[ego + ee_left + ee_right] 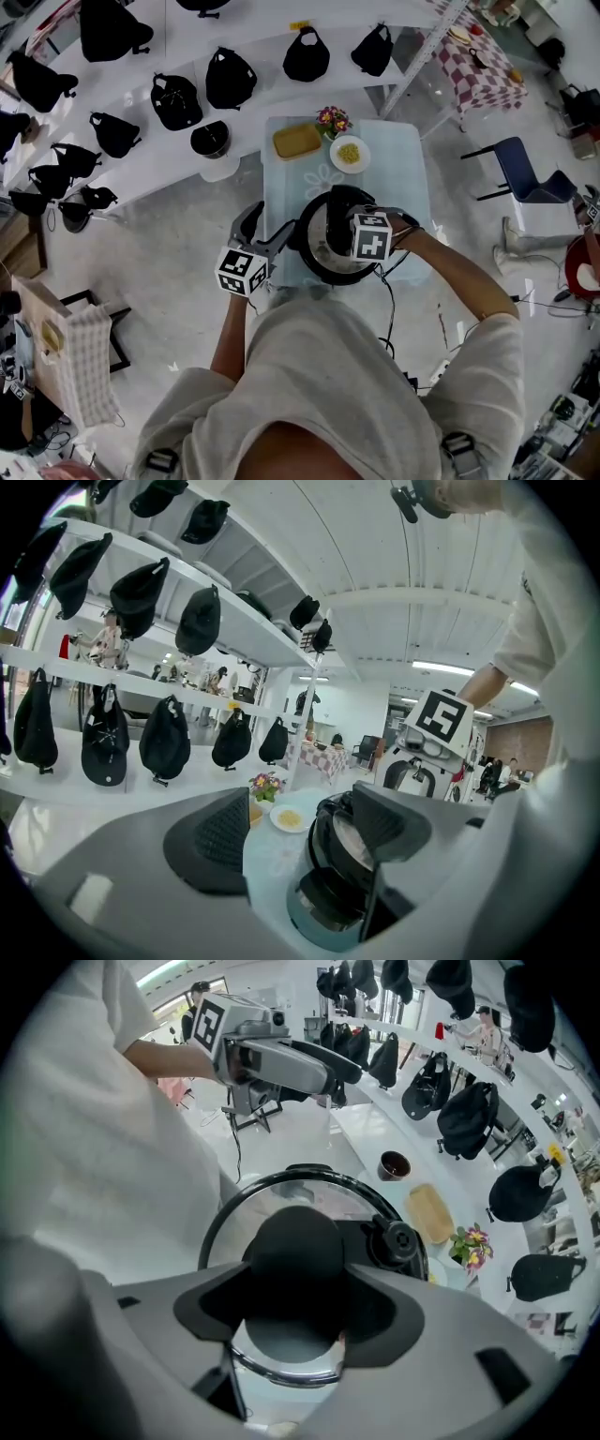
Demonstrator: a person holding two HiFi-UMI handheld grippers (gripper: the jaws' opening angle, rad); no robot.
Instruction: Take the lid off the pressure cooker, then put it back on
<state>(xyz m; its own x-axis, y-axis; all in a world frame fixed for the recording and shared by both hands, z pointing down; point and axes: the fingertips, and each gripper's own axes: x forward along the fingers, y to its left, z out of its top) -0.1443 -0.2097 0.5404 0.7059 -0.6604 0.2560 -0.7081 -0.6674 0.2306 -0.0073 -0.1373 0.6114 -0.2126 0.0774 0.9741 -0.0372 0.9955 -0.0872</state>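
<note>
Right gripper view: the right gripper (298,1302) points down, jaws spread either side of the round black knob (295,1246) of the black-rimmed glass lid (323,1194). The lid sits on the black pressure cooker (314,269) on a pale-blue table (403,159). Beside it, the left gripper (300,827) gapes empty.

The person is wearing a pale cream short-sleeved shirt (375,375), with 2 dark buckled straps (161,460) sitting at the shoulders. The left gripper (305,832) and right gripper (298,1288) are showing smooth grey shells and black textured pads (223,832). Each is carrying a white cube (244,270) with black square markers, and a thin black cable (385,292) is trailing from the right one.
</note>
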